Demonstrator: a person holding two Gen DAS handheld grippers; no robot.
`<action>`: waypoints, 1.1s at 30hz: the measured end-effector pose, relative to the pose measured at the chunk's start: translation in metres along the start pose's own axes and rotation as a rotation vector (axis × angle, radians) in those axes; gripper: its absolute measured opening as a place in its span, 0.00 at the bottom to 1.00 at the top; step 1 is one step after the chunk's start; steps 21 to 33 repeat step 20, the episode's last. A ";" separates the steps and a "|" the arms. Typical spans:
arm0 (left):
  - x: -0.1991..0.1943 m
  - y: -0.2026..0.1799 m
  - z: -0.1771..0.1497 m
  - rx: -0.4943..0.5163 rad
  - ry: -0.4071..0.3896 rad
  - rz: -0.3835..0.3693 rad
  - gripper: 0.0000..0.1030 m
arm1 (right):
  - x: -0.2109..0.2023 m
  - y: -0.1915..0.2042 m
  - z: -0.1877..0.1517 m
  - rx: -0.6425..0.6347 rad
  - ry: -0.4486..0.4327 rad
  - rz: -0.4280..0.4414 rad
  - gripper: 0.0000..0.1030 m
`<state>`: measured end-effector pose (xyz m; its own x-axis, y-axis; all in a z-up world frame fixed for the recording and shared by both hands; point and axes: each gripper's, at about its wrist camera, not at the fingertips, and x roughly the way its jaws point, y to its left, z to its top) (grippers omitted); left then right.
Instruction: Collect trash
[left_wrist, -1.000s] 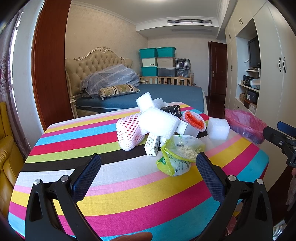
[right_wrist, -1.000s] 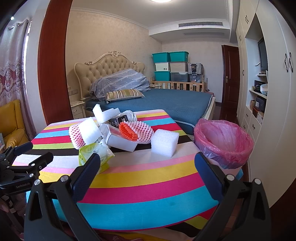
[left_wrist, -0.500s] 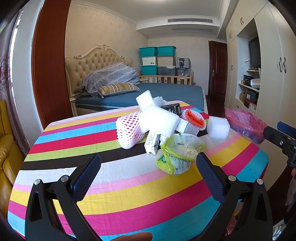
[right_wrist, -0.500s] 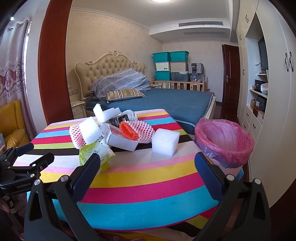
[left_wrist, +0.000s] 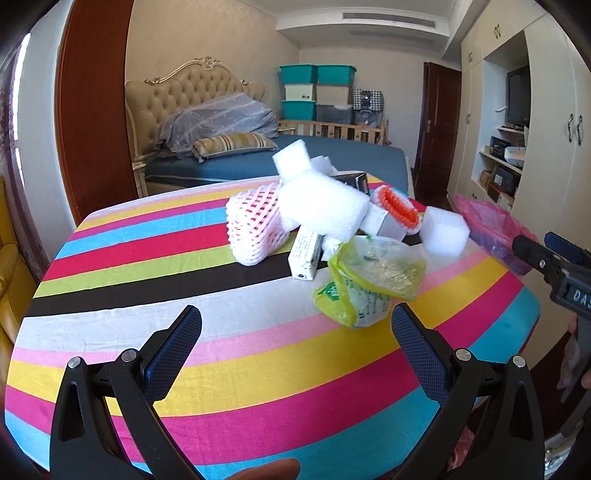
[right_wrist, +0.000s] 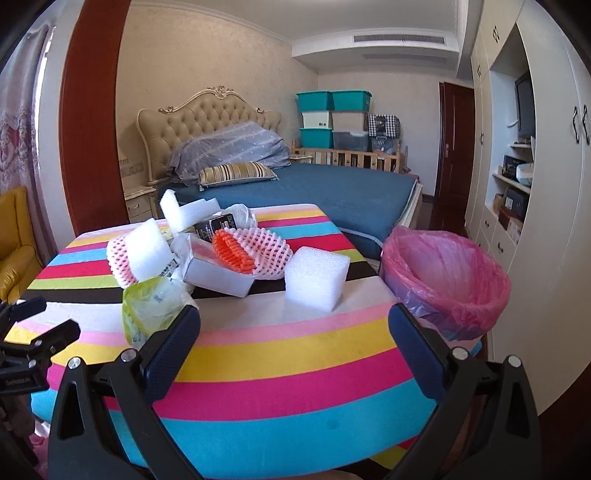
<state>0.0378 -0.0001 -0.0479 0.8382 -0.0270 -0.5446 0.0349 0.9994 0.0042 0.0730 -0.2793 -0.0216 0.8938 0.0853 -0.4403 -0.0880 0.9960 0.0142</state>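
Holding both grippers low at the near edge of the striped table (right_wrist: 280, 343), you have nothing in either one. The left gripper (left_wrist: 295, 332) is spread wide, its padded fingers (left_wrist: 173, 350) hovering apart above the cloth and touching nothing. The right gripper (right_wrist: 295, 332) is spread just as wide and equally unloaded.

A little farther in, just beyond the left gripper, lies a crumpled yellow-green plastic bag (left_wrist: 365, 280), the nearest piece of trash. Beyond the right gripper sits a white foam cube (right_wrist: 316, 277), apart from the rest.

Farther still, the other trash lies heaped toward the table's middle: a pink foam net sleeve (left_wrist: 255, 229), a larger white foam block (left_wrist: 325, 206) resting on it, a small white carton (left_wrist: 306, 251), and an orange-lined net sleeve (right_wrist: 251, 251) lying on a flat white box (right_wrist: 218, 273).

Just off the table's right edge stands a bin lined with a pink bag (right_wrist: 447, 277), its mouth gaping beside the edge, probably so that each piece needs only a short carry. The foam cube looks like the right gripper's easiest first pick.

Behind everything is a bed (right_wrist: 332, 192).
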 end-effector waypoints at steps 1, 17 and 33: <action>0.002 -0.001 0.000 0.005 0.005 0.007 0.93 | 0.005 -0.001 0.000 0.009 0.008 0.002 0.96; -0.013 0.000 0.013 0.023 -0.043 -0.033 0.93 | -0.021 -0.016 -0.016 0.065 0.027 0.022 0.96; -0.015 -0.011 0.010 0.053 -0.054 -0.023 0.93 | -0.029 -0.021 -0.018 0.067 0.017 0.004 0.96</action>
